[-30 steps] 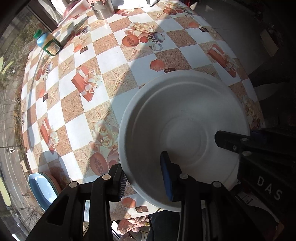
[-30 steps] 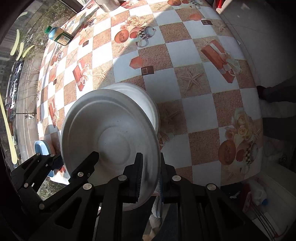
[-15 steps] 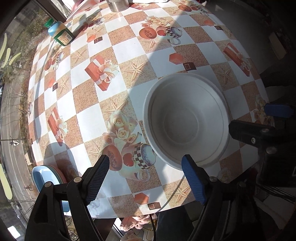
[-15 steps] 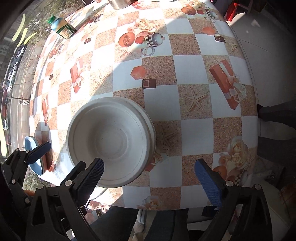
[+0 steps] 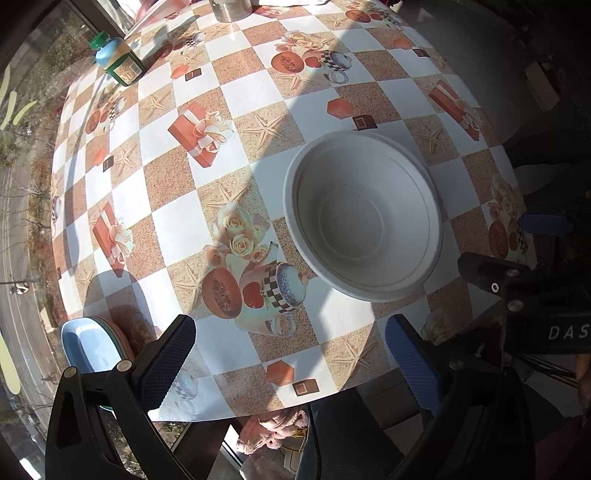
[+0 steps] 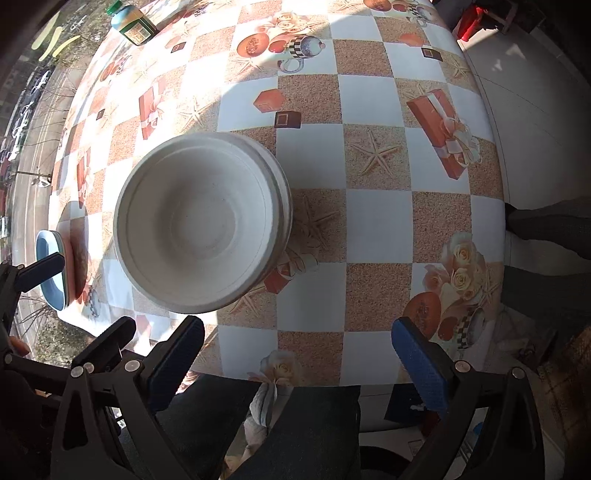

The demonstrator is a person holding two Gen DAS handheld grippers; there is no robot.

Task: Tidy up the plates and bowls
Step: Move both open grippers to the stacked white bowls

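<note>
Sitting upright near counter (image 5: 236, 92) front edge: stacked white bowls (image 6: 201, 225). Left hand-held gripper (image 5: 290, 354) just opened, spread wide, nothing between pads; right hand-held gripper (image 6: 299, 363) likewise. Blue plates (image 5: 92, 345) overhang left edge. Bare counter right of bowls.

Green bottle (image 5: 119, 61) and metal cup (image 5: 231, 9) — far table (image 5: 177, 229) edge.

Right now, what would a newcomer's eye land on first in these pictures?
First the white bowls, nested in a stack on the bright patterned tablecloth, with nothing gripping them. Both the left gripper and the right gripper stand wide open nearer the camera. A blue dish sits at the table's edge, a green bottle far off.
</note>
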